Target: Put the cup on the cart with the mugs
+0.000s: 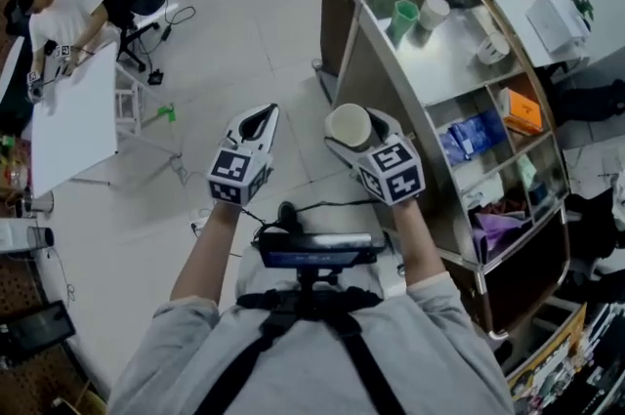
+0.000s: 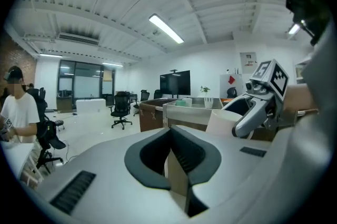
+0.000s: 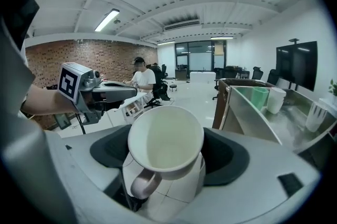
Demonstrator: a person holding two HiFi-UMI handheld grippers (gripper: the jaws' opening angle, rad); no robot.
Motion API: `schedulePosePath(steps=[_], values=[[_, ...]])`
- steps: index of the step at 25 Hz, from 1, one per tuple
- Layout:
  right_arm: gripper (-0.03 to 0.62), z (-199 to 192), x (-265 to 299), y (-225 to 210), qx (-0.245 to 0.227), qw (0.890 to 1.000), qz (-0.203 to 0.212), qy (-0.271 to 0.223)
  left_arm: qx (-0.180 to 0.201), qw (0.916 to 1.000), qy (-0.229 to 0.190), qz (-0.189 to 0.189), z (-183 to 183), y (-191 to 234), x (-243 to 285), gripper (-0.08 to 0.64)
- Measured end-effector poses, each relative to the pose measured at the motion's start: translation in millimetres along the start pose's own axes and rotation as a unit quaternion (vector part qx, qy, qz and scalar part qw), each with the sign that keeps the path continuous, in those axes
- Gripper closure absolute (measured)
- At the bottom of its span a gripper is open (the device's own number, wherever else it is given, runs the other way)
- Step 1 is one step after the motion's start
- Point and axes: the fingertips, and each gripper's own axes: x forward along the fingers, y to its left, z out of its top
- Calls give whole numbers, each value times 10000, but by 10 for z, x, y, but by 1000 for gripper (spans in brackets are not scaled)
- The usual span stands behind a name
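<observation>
Room: office floor [image 1: 244, 32], with the cart [image 1: 430, 71] on my right.
Right hand-held gripper [image 1: 359, 132]: clamped around the white cup [image 1: 347, 123].
Left hand-held gripper [image 1: 256, 122]: jaws together, empty.
Cup: in the air just beside the cart, not over a shelf.
Mugs [image 1: 418, 15]: on the top shelf.
Progress: pickup done. I judge that carrying it over, setting it down and releasing remain.

To your right the cart [image 1: 444, 62] stands on the pale floor [image 1: 244, 32]. Its top shelf carries a green cup [image 1: 403, 18] just beside a white cup [image 1: 434, 11], with a white mug [image 1: 494, 48] apart from them. Lower shelves hold an orange box [image 1: 523, 110] and blue packs [image 1: 469, 138].
</observation>
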Motion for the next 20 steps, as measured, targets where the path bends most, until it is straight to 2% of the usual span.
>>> schedulePosePath(steps=[4, 8, 15, 20], values=[[172, 342, 25, -271, 279, 9985, -411, -247, 193, 9986, -126, -468, 273, 158, 277, 558], [172, 585, -115, -612, 521, 9940, -872, -413, 301, 9951, -255, -909, 555, 131, 599, 558], [172, 896, -457, -1391, 525, 9877, -1398, -457, 375, 9868, -492, -1498, 1093, -323, 1234, 558], [172, 944, -592, -2068, 691, 9812, -1766, -366, 465, 9810, -506, -1815, 1280, -658, 1694, 557]])
